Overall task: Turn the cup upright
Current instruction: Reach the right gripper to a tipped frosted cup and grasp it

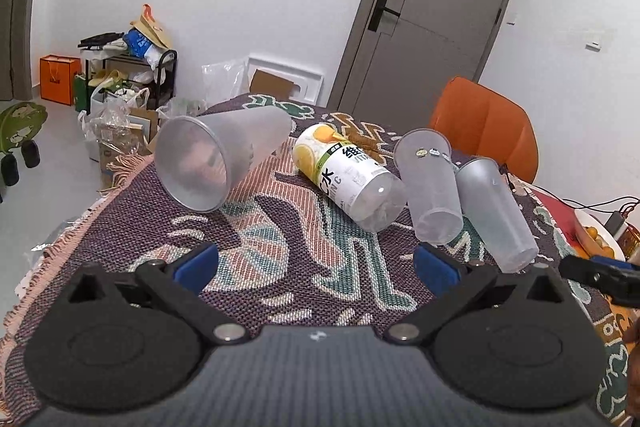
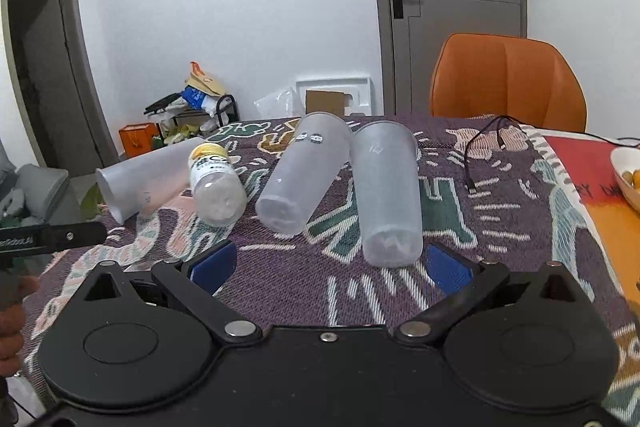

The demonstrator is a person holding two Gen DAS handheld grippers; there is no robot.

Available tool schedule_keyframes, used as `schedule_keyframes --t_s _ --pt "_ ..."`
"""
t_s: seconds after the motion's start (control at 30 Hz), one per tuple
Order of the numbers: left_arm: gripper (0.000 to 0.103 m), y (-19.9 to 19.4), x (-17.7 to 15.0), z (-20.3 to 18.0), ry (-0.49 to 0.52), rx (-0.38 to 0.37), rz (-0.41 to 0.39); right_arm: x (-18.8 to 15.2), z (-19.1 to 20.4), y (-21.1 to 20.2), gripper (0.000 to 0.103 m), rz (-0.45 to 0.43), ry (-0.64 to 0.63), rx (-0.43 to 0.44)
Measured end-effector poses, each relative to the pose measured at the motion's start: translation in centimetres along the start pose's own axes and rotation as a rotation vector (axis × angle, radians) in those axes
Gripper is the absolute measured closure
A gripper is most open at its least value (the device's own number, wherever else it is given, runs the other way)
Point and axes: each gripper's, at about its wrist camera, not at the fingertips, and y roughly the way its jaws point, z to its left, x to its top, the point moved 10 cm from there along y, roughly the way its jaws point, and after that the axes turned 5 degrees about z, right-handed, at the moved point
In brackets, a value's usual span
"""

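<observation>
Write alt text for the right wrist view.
Three frosted cups and a bottle lie on their sides on a patterned cloth. The open right gripper is just short of the nearest cup, with an orange chair behind.

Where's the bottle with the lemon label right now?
The lemon-label bottle lies on its side on the patterned cloth, between the big frosted cup on its left and the sticker cup on its right.
</observation>
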Motion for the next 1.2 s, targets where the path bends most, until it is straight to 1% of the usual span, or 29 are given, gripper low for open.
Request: schedule_keyframes --t_s 0.07,0.2,0.3,0.43,0.77,0.87,0.93,1.0,1.13,1.17,1.2 --pt "0.0 0.5 0.1 -0.1 0.003 0.002 0.01 0.5 -0.3 0.9 0.002 0.011 -0.004 -0.012" --pt "0.0 1.4 0.4 0.0 0.001 0.014 0.02 1.6 -1.0 2.7 0.007 0.031 -0.005 -0.023" --pt "0.0 2.2 0.7 0.1 -0.007 0.021 0.031 1.9 -1.4 3.9 0.008 0.045 0.002 -0.025" --pt "0.0 3.3 0.7 0.0 -0.01 0.033 0.048 1.7 -1.9 5.4 0.009 0.071 0.005 -0.021" --pt "0.0 5.9 0.8 -1.1 -0.009 0.025 0.084 1.2 -3.5 8.2 0.01 0.123 0.036 -0.029" --pt "0.0 6.4 0.7 -1.1 -0.011 0.022 0.093 0.9 -3.2 9.1 0.015 0.142 0.016 -0.024" --pt "0.0 6.7 0.6 -1.0 -0.015 0.025 0.099 0.8 -3.1 9.8 0.015 0.152 0.003 -0.032" --pt "0.0 6.7 0.5 -0.8 -0.019 0.026 0.105 0.7 -3.2 10.4 0.018 0.164 0.003 -0.039" --pt "0.0 6.3 0.4 -0.2 -0.023 0.036 0.104 0.7 -3.5 11.2 0.019 0.17 0.008 -0.054" --pt "0.0 6.3 0.4 0.0 -0.026 0.038 0.104 0.8 -3.5 11.3 0.021 0.165 0.008 -0.053" --pt "0.0 6.1 0.4 0.2 -0.032 0.04 0.102 0.8 -3.4 11.3 0.029 0.161 0.007 -0.051"
